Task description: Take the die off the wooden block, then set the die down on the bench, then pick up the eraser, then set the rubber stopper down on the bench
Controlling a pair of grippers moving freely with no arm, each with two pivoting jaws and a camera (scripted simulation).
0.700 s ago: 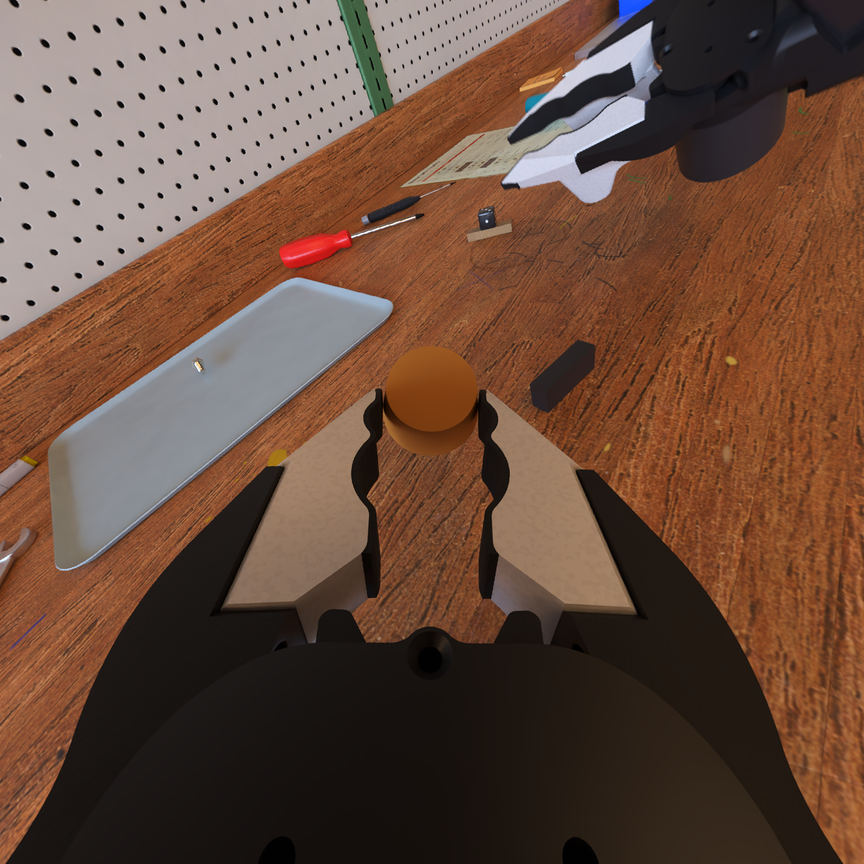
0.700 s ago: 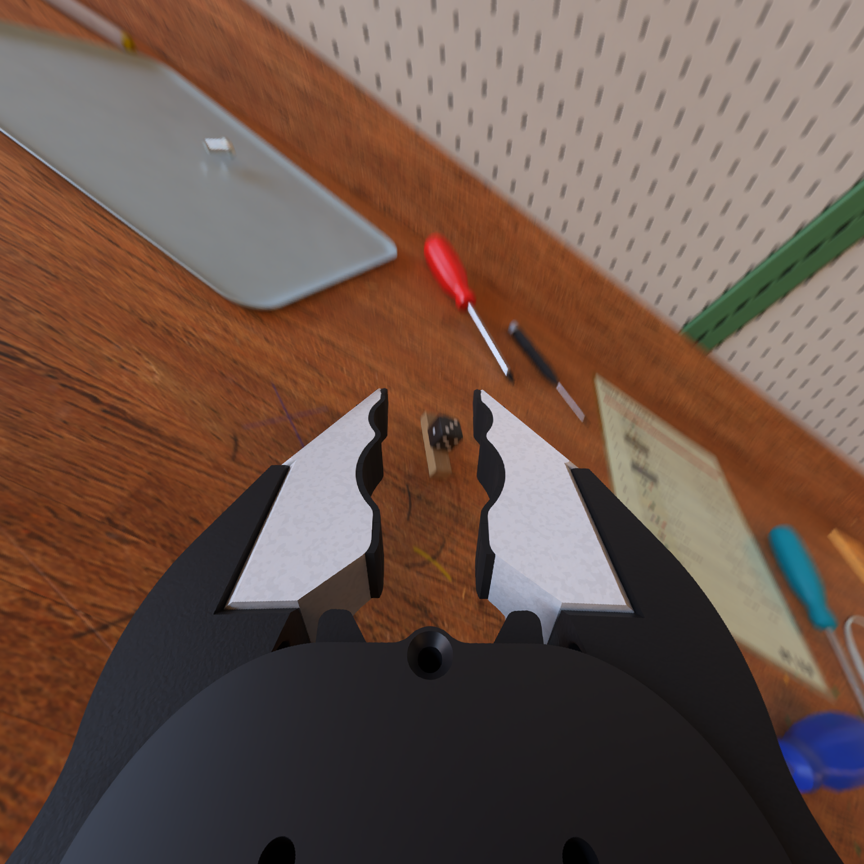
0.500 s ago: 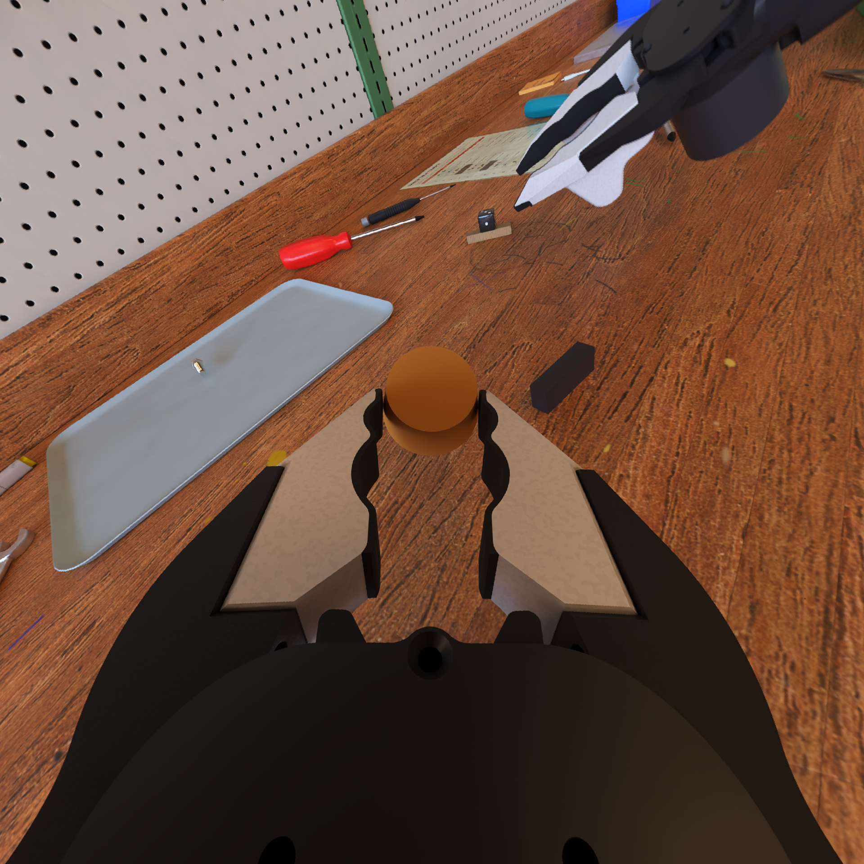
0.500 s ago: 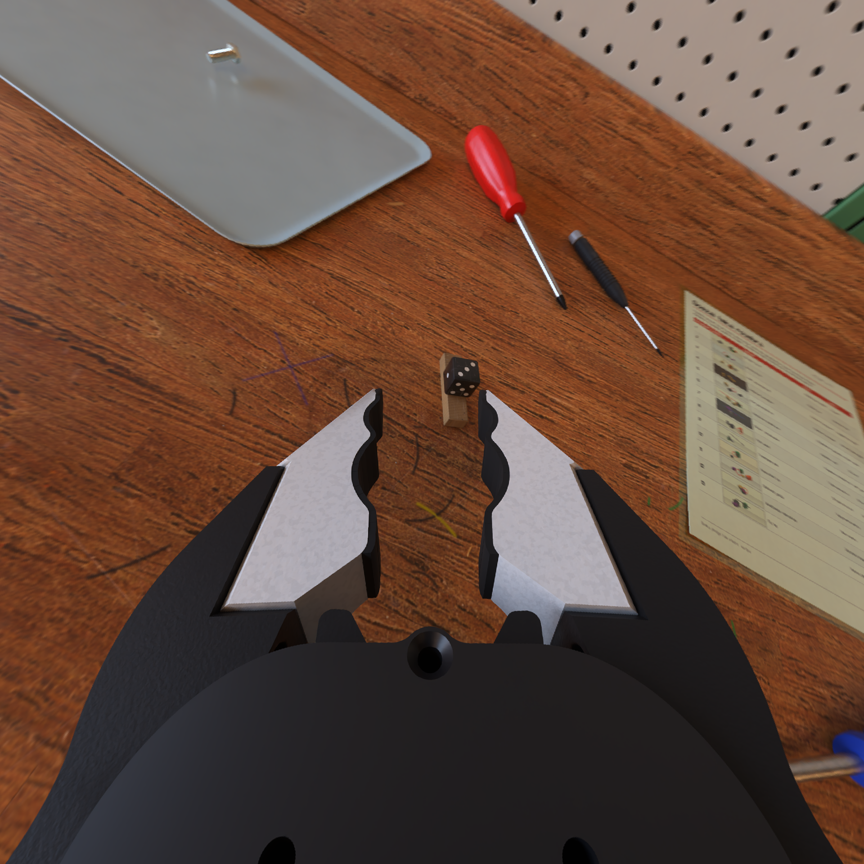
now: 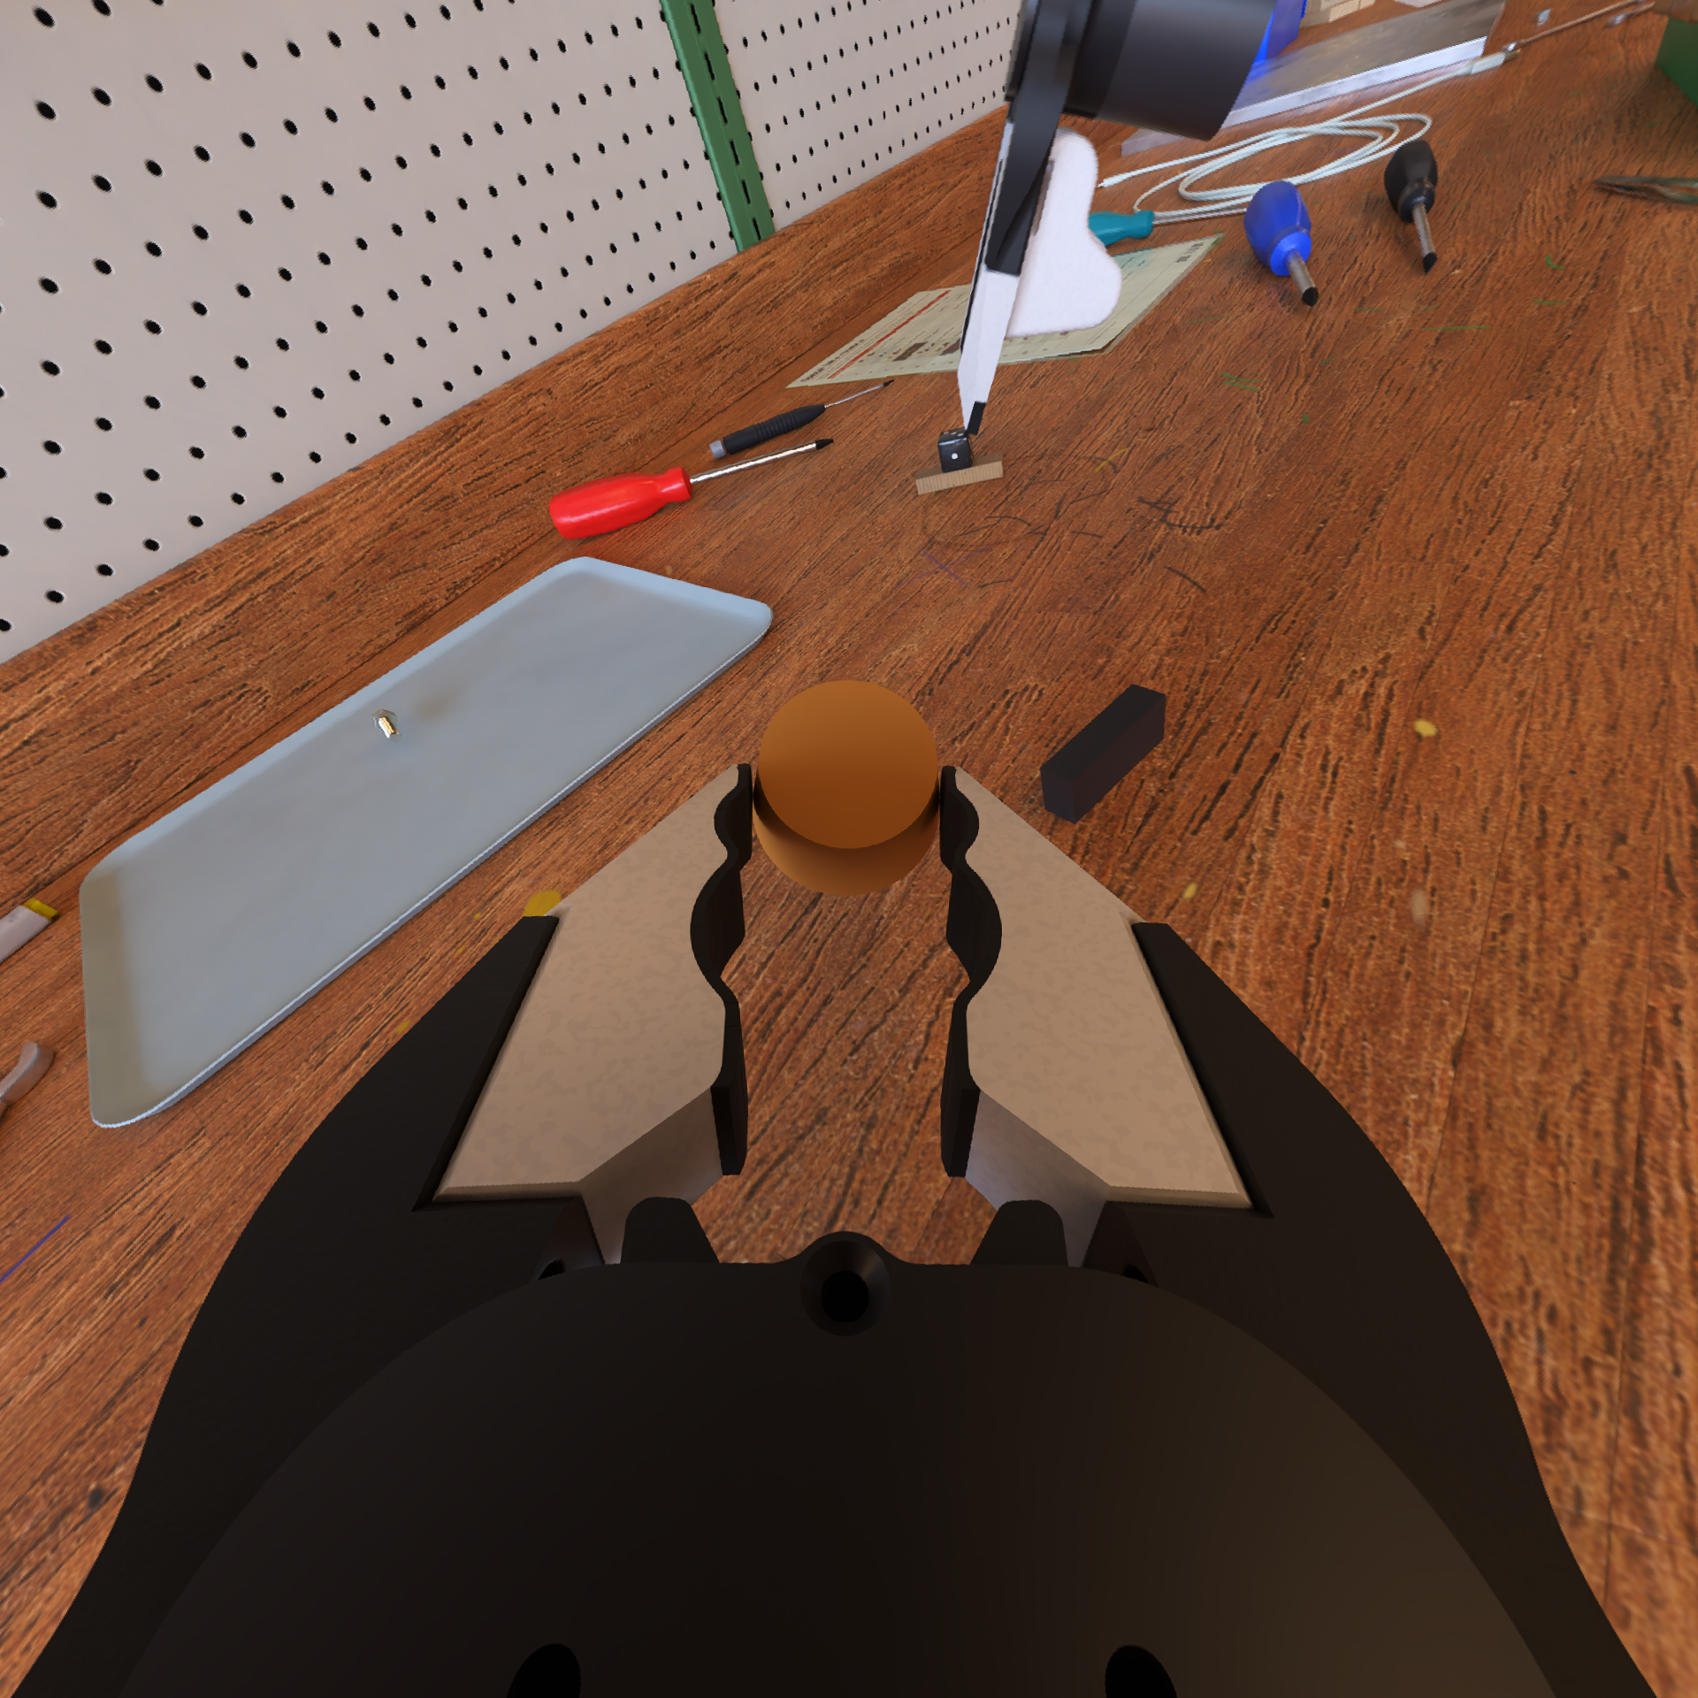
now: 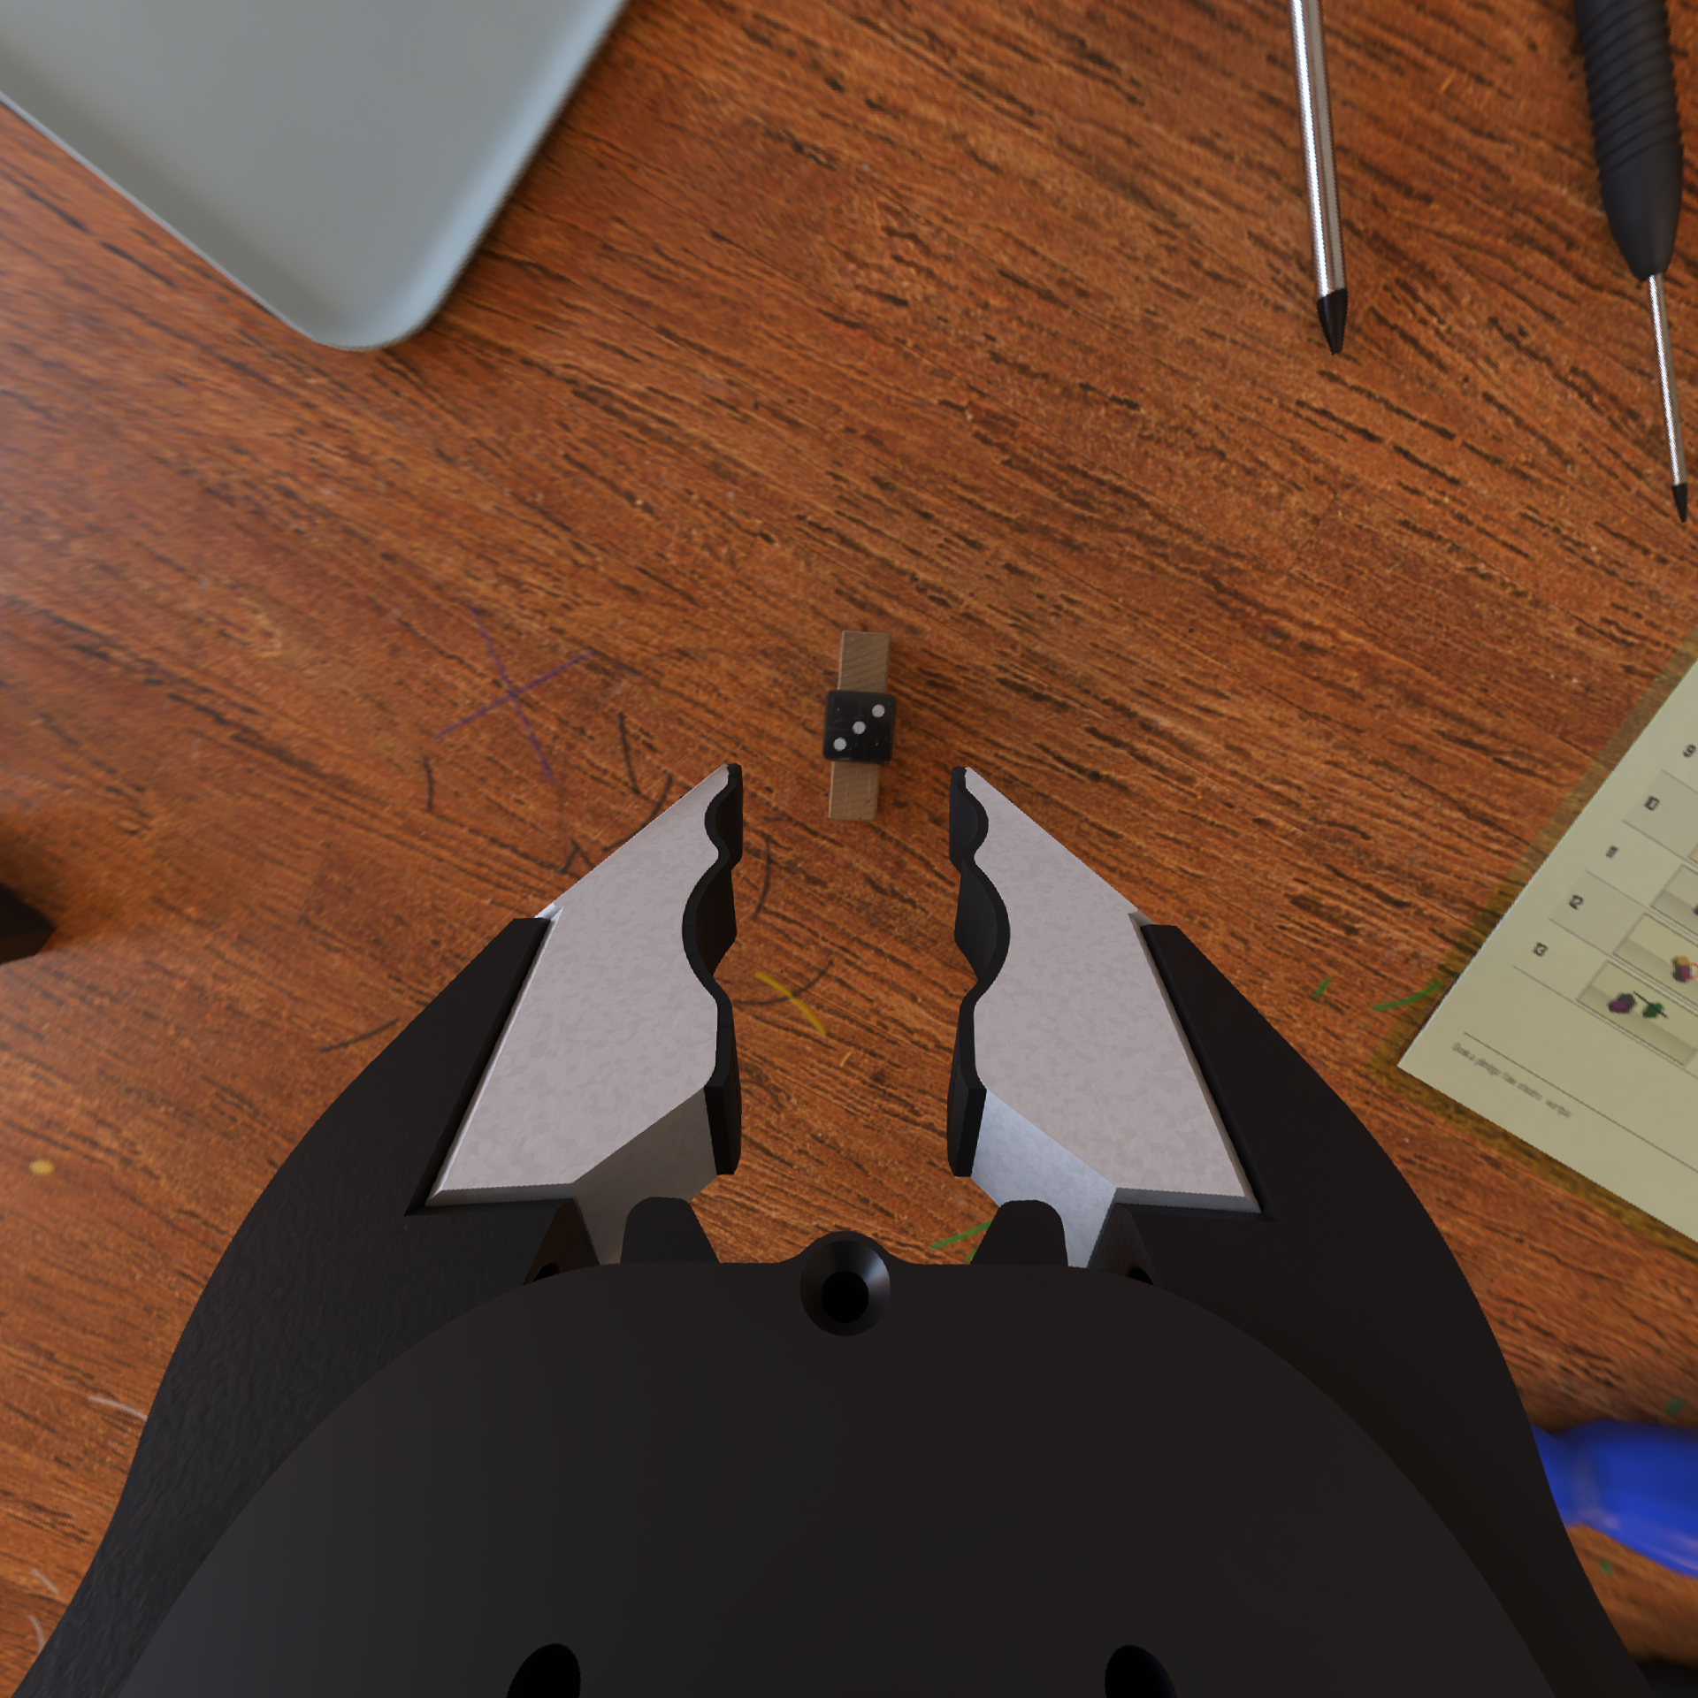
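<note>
My left gripper [image 5: 845, 781] is shut on the orange-brown rubber stopper [image 5: 843, 781] and holds it above the bench. A black eraser [image 5: 1101, 752] lies on the bench just right of it. A small black die [image 6: 859, 726] sits on a thin wooden block [image 6: 854, 798]; both also show far off in the left wrist view, die [image 5: 954, 451] on block [image 5: 974, 475]. My right gripper [image 6: 845, 781] is open and empty, pointing straight down just above the die, fingertips on either side of the block. In the left wrist view it [image 5: 976, 418] hangs right over the die.
A grey tray [image 5: 276, 882] with a small brass bit [image 5: 386, 724] lies left. A red screwdriver [image 5: 625, 501] and a black one [image 5: 767, 430] lie near the pegboard. A paper sheet [image 6: 1599, 992], blue-handled tool [image 5: 1279, 234] and cable [image 5: 1286, 156] lie farther right.
My right gripper has swung to point straight down and come down close over the die, still open. My left gripper has stayed put with the stopper.
</note>
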